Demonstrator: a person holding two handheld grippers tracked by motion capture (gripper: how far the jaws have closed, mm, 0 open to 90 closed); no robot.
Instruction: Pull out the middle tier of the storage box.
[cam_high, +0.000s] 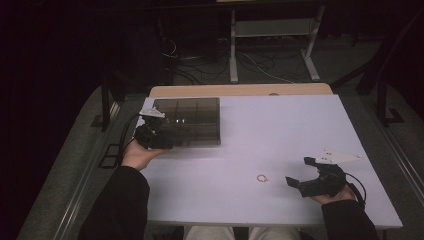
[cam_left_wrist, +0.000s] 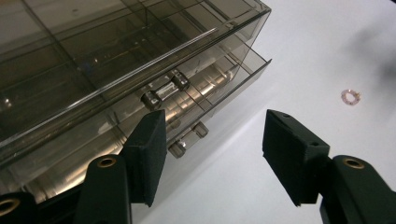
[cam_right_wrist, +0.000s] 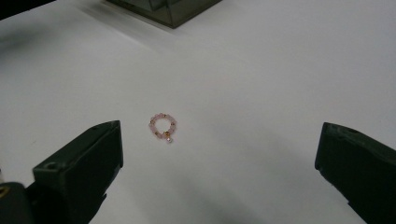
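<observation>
A smoky clear plastic drawer box (cam_high: 192, 120) stands at the table's far left. In the left gripper view its lower drawer (cam_left_wrist: 233, 77) sits slightly pulled out, and two clear bar handles (cam_left_wrist: 166, 88) show on the drawer fronts. My left gripper (cam_high: 167, 140) is at the box's front left corner, open (cam_left_wrist: 215, 126), with the lower handle (cam_left_wrist: 187, 139) just ahead of its jaws and nothing pressed between them. A small pink bead bracelet (cam_high: 262, 178) lies on the table near the front. My right gripper (cam_high: 299, 171) rests just right of it, jaws wide open (cam_right_wrist: 219, 133), facing the bracelet (cam_right_wrist: 163, 126).
The white table (cam_high: 280, 130) has a wooden strip along its far edge. Beyond it are a white frame's legs (cam_high: 233, 55) and loose cables on the floor. A dark frame (cam_high: 106, 107) stands off the table's left side.
</observation>
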